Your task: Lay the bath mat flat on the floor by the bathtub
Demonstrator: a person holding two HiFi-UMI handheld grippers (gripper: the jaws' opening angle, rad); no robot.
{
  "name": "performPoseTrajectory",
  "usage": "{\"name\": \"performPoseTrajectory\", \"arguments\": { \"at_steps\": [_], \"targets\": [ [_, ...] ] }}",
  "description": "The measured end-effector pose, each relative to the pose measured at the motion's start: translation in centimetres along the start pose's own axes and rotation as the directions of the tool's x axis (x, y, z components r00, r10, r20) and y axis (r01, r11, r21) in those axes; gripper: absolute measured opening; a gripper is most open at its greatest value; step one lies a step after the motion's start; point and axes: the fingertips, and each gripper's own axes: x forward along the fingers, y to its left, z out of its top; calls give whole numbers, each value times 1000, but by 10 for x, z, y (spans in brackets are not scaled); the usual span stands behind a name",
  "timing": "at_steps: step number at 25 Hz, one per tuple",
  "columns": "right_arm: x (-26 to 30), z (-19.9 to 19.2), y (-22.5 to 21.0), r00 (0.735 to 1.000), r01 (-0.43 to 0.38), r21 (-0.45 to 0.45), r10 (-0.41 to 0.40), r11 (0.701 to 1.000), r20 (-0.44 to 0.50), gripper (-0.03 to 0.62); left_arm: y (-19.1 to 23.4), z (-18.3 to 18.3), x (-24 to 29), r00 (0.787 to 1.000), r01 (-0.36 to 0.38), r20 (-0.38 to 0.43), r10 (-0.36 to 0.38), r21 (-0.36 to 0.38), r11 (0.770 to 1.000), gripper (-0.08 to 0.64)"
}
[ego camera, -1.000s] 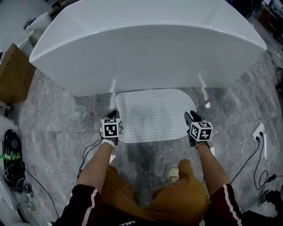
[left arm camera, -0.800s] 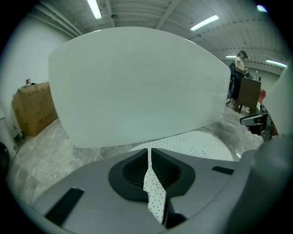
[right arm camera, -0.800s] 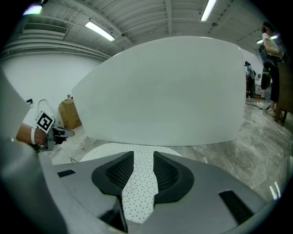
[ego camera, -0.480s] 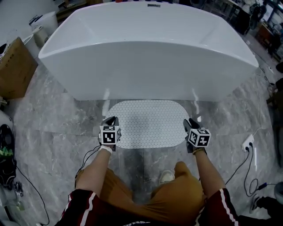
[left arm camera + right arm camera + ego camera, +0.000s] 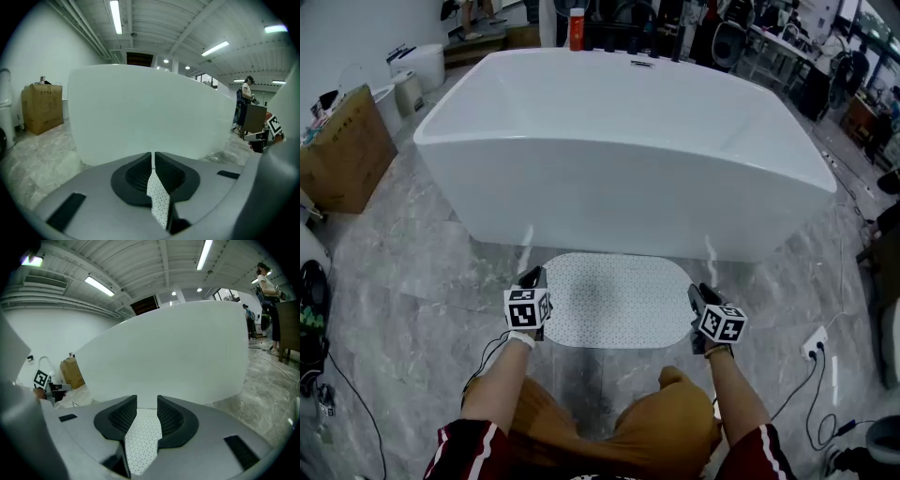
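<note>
Left tongs [image 5: 533, 274] tight on the bath mat [image 5: 614, 300] edge, right tongs [image 5: 695, 293] apart.

White dotted bath mat [image 5: 614, 300] lies spread on floor [image 5: 422, 272] just beside the bathtub [image 5: 619, 159].

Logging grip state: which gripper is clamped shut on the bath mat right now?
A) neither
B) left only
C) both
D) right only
B: the left gripper has its fingers pinched on the bath mat edge, while the right gripper fingers stand apart with the mat showing between them.
</note>
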Motion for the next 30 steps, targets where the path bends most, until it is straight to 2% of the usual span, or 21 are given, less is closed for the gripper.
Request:
{"name": "performPoseTrajectory", "arguments": {
  "at_steps": [5, 11, 14, 17, 20, 25, 28, 30],
  "targets": [
    [-10, 33, 14, 999, -19, -4, 19, 1000, 46, 156, 10, 66, -19, 994, 6, 108, -10, 40, 999, 37],
    [-28, 80, 27, 993, -36, 6, 35, 999, 114, 156, 22, 132, -47, 978, 61, 194, -69, 49, 997, 37],
    [-42, 111, 41, 986, -50, -1, 50, 999, 161, 156, 17, 158, -65, 967, 103, 226, -121, 91, 991, 37],
    [-61, 132, 54, 977, -74, 0, 72, 997, 199, 156, 1, 163, -81, 960, 149, 220, -173, 125, 981, 37],
    [-79, 143, 56, 973, -50, 4, 47, 999, 226, 156, -21, 163, -95, 956, 172, 217, -198, 135, 976, 37],
    [-83, 161, 70, 962, -38, 59, 21, 998, 272, 155, -40, 160, -111, 945, 198, 258, -200, 35, 980, 37],
    [-89, 158, 84, 955, -45, 110, 11, 993, 297, 155, -51, 159, -117, 940, 211, 267, -215, 41, 977, 37],
    [-92, 154, 95, 955, -23, 91, -5, 996, 296, 155, -54, 163, -121, 934, 208, 287, -213, 50, 977, 37]
  ]
}}
